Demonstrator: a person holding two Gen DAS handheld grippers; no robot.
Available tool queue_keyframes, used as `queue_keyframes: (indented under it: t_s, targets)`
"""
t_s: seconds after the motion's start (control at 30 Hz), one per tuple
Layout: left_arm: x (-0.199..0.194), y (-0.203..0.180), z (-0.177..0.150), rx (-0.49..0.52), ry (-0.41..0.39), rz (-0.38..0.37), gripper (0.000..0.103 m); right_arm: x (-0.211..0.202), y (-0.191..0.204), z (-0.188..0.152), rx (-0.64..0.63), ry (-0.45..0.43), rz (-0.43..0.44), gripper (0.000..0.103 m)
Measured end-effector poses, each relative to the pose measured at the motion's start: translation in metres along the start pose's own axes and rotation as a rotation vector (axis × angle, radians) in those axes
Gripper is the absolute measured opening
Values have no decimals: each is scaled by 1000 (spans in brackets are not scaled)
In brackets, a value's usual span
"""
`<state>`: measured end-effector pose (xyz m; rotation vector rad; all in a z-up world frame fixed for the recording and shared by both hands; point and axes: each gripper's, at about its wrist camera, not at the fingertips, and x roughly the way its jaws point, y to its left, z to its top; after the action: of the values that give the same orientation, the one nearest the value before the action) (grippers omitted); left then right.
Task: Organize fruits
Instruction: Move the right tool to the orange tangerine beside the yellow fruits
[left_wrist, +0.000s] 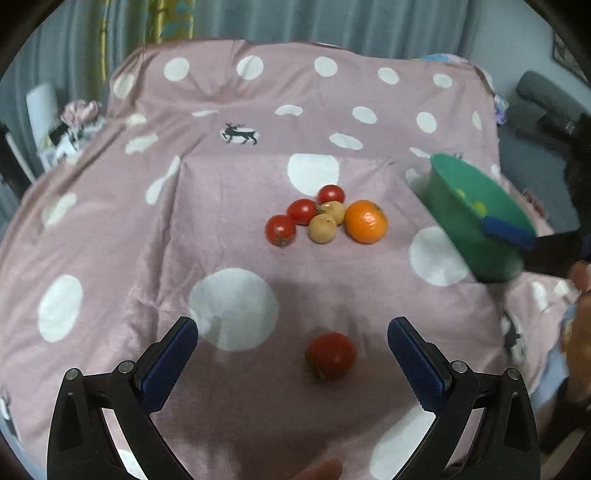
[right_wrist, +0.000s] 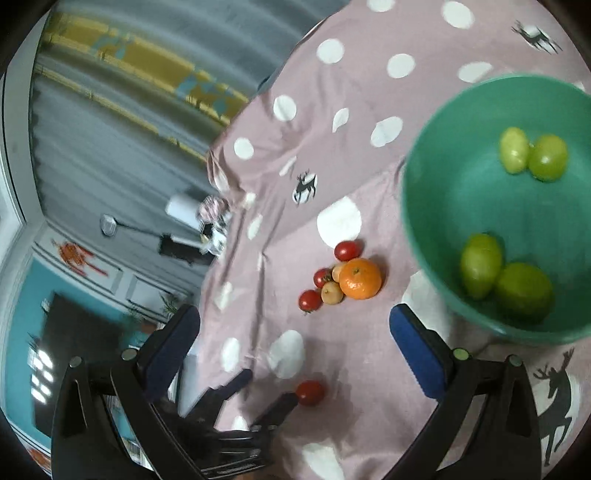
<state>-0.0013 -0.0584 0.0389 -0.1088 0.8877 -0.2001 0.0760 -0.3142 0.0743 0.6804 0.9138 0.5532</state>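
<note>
Fruits: a cluster lies on the pink polka-dot bedspread (left_wrist: 110, 229), well ahead of the left gripper.
Cluster, left to right: three cherry tomatoes (left_wrist: 280, 230), two small tan round fruits (left_wrist: 322, 228) touching one another, and a mandarin (left_wrist: 366, 221) against the tan pair.
Lone tomato: one red tomato (left_wrist: 330, 355) sits apart from the cluster, on the cloth between the left gripper's spread fingers, touched by neither in the left wrist view.
Left gripper (left_wrist: 292, 365): its blue-padded fingers stand wide apart and hold nothing; it points down at the bedspread.
Green bowl (left_wrist: 476, 229): tilted at the right of the left wrist view, with a blue pad of the other gripper at its near rim.
Bowl contents: four green fruits (right_wrist: 482, 265) lie inside in two touching pairs, seen in the right wrist view.
Right gripper (right_wrist: 295, 345): its fingers are wide apart with nothing between them; the bowl lies to the right, beside the right finger (right_wrist: 417, 354).
Blur: the right wrist view is smeared, so whether finger and bowl touch cannot be told.
</note>
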Motion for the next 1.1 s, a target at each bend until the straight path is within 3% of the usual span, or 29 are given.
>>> queue_keyframes:
  t_s: [0.17,0.3,0.5,0.63,0.77,0.83,0.97,1.1]
  targets:
    - [-19,5,-1,19,-55,2,102,34,2,-10,-35,153,-19,102]
    - [-25,16,-1,13,-59,-18,102,52,4,-18,-36,241,-6,94]
    - [-22,28,-13,33,-28,13,102,61,12,-25,-108,220,-122,86]
    - [-20,34,-20,18,10,-15,102,71,0,-23,-19,253,-130,79]
    - [-18,36,-24,17,34,-15,102,79,-16,-12,64,171,-267,72]
    - [-18,33,-26,35,37,-7,102,86,-20,-6,76,163,-318,62]
    - [-20,24,-33,108,27,41,102,100,-22,2,72,166,-381,54]
    - [-23,20,-36,151,10,66,102,98,-33,10,174,94,-346,55]
